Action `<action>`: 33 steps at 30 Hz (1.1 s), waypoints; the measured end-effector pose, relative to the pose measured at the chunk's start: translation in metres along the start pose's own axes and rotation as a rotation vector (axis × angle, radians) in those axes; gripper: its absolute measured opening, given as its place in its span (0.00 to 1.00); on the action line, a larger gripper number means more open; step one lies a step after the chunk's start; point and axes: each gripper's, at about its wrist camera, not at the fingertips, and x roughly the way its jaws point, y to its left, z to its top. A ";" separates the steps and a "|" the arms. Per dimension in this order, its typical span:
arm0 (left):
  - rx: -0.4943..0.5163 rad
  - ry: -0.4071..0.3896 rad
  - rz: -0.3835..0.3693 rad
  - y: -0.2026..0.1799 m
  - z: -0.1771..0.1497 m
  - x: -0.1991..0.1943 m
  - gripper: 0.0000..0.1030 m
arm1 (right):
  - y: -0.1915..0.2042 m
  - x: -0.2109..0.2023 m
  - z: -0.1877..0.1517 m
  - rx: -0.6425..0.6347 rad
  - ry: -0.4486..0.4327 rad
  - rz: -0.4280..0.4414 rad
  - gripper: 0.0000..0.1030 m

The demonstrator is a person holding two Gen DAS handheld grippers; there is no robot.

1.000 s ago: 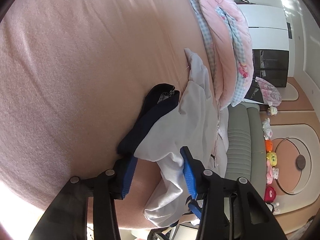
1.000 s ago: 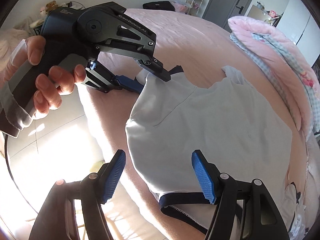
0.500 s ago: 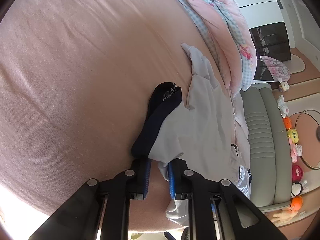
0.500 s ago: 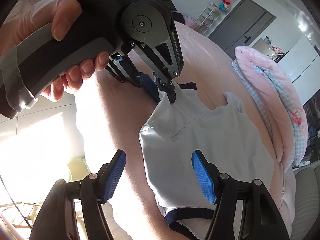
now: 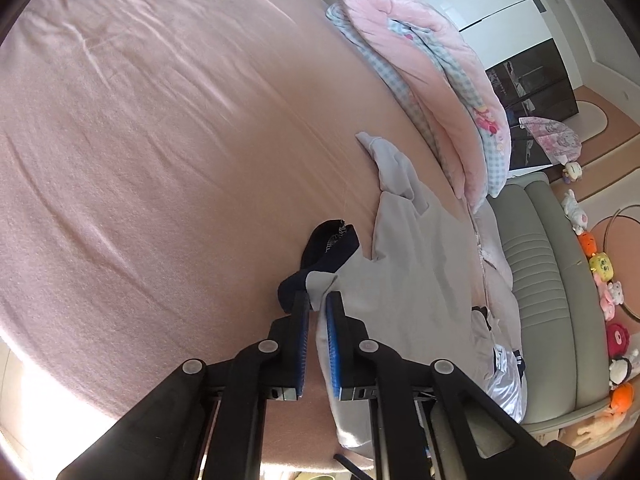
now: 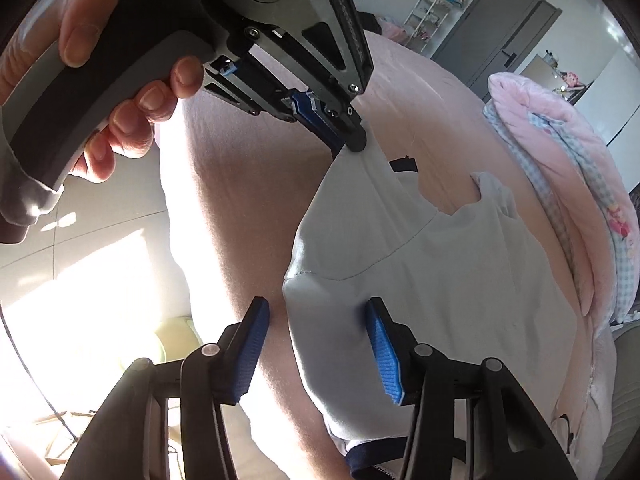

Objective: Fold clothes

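A pale grey shirt (image 5: 420,280) with a navy collar (image 5: 332,244) lies on the pink bed (image 5: 160,140) near its edge. My left gripper (image 5: 318,300) is shut on the shirt's near shoulder by the collar. In the right wrist view a hand holds that left gripper (image 6: 352,140), which pulls the cloth up into a taut peak. My right gripper (image 6: 318,316) hovers low over the shirt's (image 6: 420,280) sleeve corner. Its jaws are closing, with the sleeve edge between them. The left pad stands off the cloth.
A folded pink quilt (image 5: 432,80) lies along the bed's far side. A grey-green sofa (image 5: 552,280) with plush toys (image 5: 600,276) stands beyond it. More clothes (image 5: 500,368) are heaped at the bed edge. The sunlit floor (image 6: 80,280) lies left of the bed.
The left gripper shut on the shirt's shoulder and lifted it, rolling as it rose. The right gripper's jaws narrowed and shifted over the sleeve corner.
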 end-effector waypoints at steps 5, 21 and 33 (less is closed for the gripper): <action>-0.023 0.005 0.010 0.006 -0.007 -0.006 0.07 | -0.006 0.001 -0.002 0.021 0.007 0.057 0.23; 0.058 0.012 -0.046 -0.057 -0.003 -0.021 0.62 | -0.072 -0.052 -0.006 0.165 -0.075 -0.005 0.65; 0.040 -0.030 -0.083 -0.096 0.015 -0.022 0.70 | -0.199 -0.107 -0.021 0.357 -0.106 -0.002 0.65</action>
